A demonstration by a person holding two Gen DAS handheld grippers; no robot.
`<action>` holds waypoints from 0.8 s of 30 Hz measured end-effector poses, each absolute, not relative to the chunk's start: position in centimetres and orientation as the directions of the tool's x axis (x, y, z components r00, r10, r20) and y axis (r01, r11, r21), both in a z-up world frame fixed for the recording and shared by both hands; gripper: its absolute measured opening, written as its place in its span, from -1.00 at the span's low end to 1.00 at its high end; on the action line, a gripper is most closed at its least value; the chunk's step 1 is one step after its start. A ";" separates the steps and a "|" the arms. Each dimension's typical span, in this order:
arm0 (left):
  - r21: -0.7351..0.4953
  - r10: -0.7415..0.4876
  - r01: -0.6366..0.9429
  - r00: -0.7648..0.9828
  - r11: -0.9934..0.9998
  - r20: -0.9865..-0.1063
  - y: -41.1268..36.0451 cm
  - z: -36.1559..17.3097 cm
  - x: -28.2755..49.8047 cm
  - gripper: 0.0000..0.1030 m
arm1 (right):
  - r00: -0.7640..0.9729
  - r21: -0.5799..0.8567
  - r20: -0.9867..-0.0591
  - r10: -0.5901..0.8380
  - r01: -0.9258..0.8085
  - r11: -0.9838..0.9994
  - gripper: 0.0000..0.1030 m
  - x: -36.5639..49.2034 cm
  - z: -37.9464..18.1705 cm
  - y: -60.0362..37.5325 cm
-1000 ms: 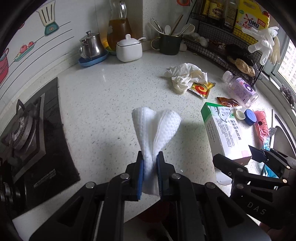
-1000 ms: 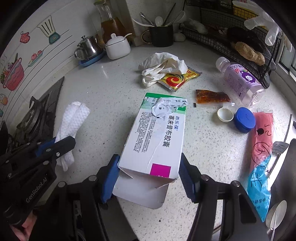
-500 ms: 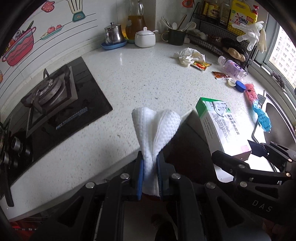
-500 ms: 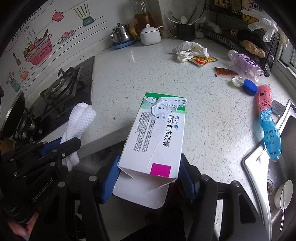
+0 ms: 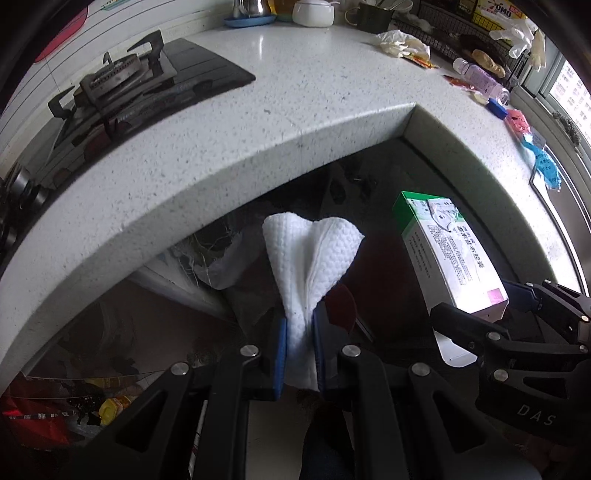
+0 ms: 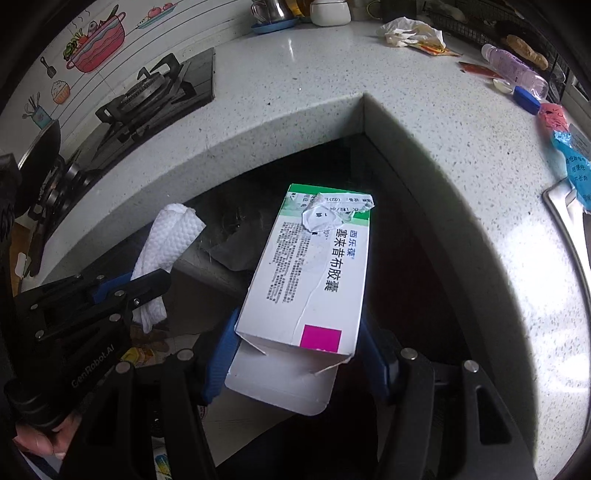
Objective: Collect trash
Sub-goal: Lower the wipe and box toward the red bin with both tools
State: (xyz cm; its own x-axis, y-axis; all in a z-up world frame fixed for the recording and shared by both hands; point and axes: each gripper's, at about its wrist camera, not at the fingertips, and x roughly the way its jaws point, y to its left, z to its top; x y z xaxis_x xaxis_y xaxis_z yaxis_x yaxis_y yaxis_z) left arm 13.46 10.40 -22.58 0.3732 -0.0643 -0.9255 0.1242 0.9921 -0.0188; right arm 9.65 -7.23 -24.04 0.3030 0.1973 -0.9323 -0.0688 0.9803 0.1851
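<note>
My left gripper (image 5: 299, 332) is shut on a white quilted paper towel (image 5: 314, 254), held off the counter, below its front edge. My right gripper (image 6: 295, 354) is shut on a white and green medicine box (image 6: 314, 273), also held in front of the inner corner of the counter. The box also shows in the left wrist view (image 5: 447, 251), and the towel in the right wrist view (image 6: 170, 240). The two grippers are side by side, left one to the left.
The speckled white counter (image 5: 295, 92) wraps around in an L. On it lie a crumpled tissue (image 6: 410, 31), a snack wrapper (image 6: 436, 48), a plastic bottle (image 6: 513, 68), a blue cap (image 6: 526, 99) and a pink and blue bag (image 5: 532, 147). A gas stove (image 5: 122, 81) is at the left.
Both grippers have pulled back and down off the counter, carrying the towel and the box. The counter edge is now ahead and above them.
</note>
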 end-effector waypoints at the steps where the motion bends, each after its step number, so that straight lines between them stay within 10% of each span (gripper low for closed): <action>1: -0.010 -0.052 0.114 0.367 0.993 -0.929 10.6 -23.6 13.5 -0.78 | 0.304 0.183 -0.932 0.196 -0.072 0.981 0.14 9.6 -24.9 -7.1; 24: -0.073 -0.124 0.214 0.236 0.974 -0.964 8.2 -46.9 18.6 -0.58 | 0.244 0.143 -0.961 0.132 0.029 0.989 0.14 13.1 -45.8 -8.3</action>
State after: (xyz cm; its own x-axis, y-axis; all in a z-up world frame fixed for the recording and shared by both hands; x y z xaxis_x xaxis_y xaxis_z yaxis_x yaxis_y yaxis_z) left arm 18.57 8.15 -46.90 0.2361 -0.1242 -0.9638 0.2144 0.9740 -0.0730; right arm 13.12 -8.34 -45.77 0.2436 0.1321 -0.9608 0.0289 0.9892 0.1434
